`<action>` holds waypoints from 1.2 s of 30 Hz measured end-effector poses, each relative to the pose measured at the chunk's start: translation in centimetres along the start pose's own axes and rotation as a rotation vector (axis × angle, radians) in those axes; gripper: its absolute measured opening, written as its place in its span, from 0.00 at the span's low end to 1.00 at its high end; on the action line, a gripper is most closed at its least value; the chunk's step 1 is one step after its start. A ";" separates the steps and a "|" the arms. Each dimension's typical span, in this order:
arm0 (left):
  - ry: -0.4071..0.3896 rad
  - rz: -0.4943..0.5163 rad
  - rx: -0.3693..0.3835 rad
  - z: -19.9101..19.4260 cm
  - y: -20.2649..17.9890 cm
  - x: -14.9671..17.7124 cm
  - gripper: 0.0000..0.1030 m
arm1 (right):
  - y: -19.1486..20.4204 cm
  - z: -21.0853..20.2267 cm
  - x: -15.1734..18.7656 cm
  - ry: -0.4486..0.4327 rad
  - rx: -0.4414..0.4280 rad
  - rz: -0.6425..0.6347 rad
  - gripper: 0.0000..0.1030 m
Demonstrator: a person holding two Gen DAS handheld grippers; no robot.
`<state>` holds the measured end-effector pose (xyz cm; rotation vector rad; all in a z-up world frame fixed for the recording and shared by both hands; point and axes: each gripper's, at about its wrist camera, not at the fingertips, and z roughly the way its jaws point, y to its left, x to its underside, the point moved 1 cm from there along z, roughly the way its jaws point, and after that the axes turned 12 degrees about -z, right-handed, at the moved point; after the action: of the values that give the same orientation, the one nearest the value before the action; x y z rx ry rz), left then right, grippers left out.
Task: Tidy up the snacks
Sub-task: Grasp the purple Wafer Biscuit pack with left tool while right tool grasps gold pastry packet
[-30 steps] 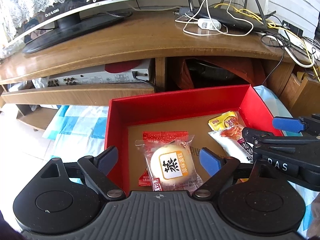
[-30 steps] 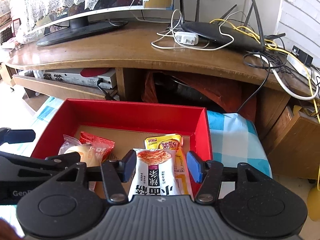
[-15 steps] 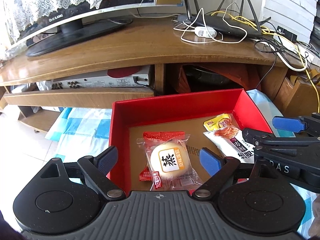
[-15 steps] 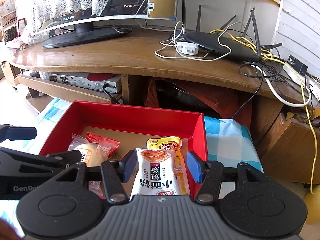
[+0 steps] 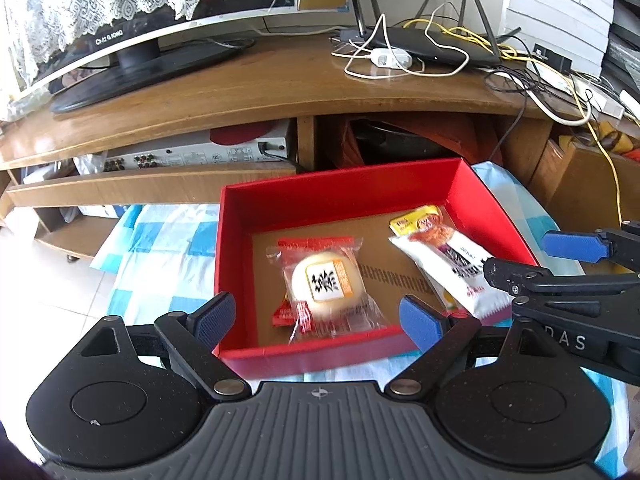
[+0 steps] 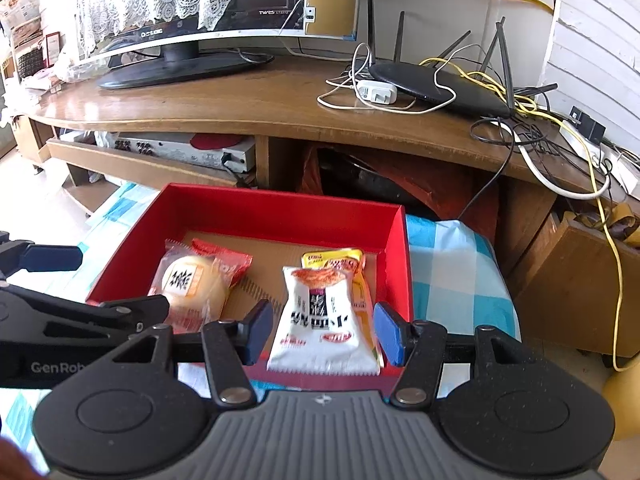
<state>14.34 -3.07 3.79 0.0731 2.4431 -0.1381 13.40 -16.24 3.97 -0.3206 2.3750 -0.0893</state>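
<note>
A red box [image 5: 340, 196] [image 6: 276, 212] stands on a blue checked cloth. In it lie a round bun in a clear wrapper [image 5: 326, 282] [image 6: 192, 284], a red packet [image 5: 320, 245] under it, a white snack bag [image 5: 452, 268] [image 6: 324, 316] and a yellow packet [image 5: 416, 220] [image 6: 332, 258]. My left gripper [image 5: 320, 318] is open and empty, just in front of the box's near wall. My right gripper [image 6: 324, 334] is open and empty, its fingers on either side of the white bag's near end without touching it.
A wooden TV stand [image 5: 260, 84] rises behind the box, carrying a monitor [image 5: 160, 12], a router [image 5: 436, 46] and tangled cables [image 6: 540, 120]. A silver player [image 5: 192, 154] sits on its shelf. The checked cloth [image 5: 160, 248] spreads to the left; a wooden cabinet [image 6: 580, 264] stands right.
Both grippers have pulled back and up from the box, open and empty throughout. The box's near wall now shows. The snacks have not moved.
</note>
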 end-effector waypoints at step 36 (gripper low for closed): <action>0.211 -0.099 0.052 -0.9 6.3 6.1 0.92 | 7.3 -0.5 9.0 0.342 -0.324 0.004 0.82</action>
<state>9.63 3.38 0.03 -0.0117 2.6552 -0.2493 5.26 -11.51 -2.76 -0.4861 2.7304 0.2659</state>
